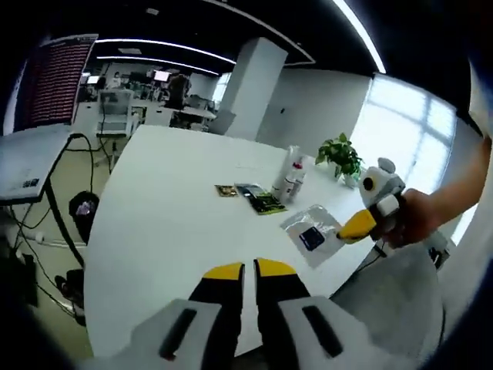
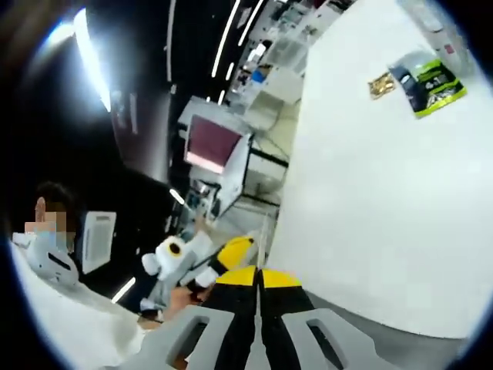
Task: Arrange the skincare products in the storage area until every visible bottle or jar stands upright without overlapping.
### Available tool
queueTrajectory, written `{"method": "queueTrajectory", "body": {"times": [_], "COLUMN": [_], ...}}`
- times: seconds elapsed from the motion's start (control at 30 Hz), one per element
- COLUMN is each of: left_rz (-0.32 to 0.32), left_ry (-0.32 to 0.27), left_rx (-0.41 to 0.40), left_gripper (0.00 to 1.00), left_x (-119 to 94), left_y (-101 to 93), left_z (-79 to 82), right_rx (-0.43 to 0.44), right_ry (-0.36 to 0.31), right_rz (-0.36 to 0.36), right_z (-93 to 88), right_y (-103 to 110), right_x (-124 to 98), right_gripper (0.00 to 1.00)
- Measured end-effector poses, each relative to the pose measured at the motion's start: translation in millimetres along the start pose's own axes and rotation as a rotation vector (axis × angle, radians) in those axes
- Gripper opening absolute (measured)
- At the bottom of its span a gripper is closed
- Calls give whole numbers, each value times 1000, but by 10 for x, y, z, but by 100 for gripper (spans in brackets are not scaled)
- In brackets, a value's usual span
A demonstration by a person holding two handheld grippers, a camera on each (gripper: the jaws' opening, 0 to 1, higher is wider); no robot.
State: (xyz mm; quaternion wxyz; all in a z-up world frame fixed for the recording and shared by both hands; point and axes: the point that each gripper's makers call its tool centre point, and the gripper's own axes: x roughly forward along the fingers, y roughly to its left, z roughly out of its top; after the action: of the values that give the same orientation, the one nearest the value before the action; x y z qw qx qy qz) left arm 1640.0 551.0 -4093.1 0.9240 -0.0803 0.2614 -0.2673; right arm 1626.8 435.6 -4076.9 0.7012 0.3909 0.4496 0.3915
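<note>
Standing upright together on the white table [image 1: 169, 231]: 2 bottles [image 1: 291, 176], unopened.

Bottles [image 1: 290, 176] on the table [image 1: 169, 223], sachets [image 1: 258, 198] just beside, potted plant [image 1: 340, 158] behind.

bare table [image 1: 169, 223] before far bottles [image 1: 291, 176]

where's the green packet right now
In the left gripper view the green packet lies mid-table, between a small gold sachet and the white bottles, left of the potted plant.
</note>
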Motion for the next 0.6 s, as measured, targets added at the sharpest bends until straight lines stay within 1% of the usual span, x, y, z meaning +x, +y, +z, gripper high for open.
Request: {"method": "queueTrajectory", "body": {"times": [0.03, 0.1, 0.2, 0.3, 0.4, 0.5, 0.6], "left_rz": [8, 53, 66, 82, 98, 139, 167], "left_ry": [14, 43, 21, 38, 49, 56, 88], "left_rx": [15, -19, -33, 6, 27, 43, 48], "left_gripper": [0, 0, 0, 0, 0, 0, 0], "left_x": [16, 7, -10, -2, -14, -42, -32], "left_y": [19, 129, 155, 157, 180, 255, 296], "left_z": [-36, -107, -74, -98, -123, -132, -180], "right_rx": [5, 14, 47, 33, 40, 24, 23], "right_ry": [-11, -32, -68, -88, -88, -99, -106], "right_rz": [-13, -38, -107, -250, -251, -257, -265], "right_z": [32, 95, 201, 319, 472, 626, 806], "right_y": [-50, -149, -363, -669, -746, -759, -772], "right_x": [-15, -44, -60, -95, -42, 23, 66], "right_gripper": [0, 0, 0, 0, 0, 0, 0]}}
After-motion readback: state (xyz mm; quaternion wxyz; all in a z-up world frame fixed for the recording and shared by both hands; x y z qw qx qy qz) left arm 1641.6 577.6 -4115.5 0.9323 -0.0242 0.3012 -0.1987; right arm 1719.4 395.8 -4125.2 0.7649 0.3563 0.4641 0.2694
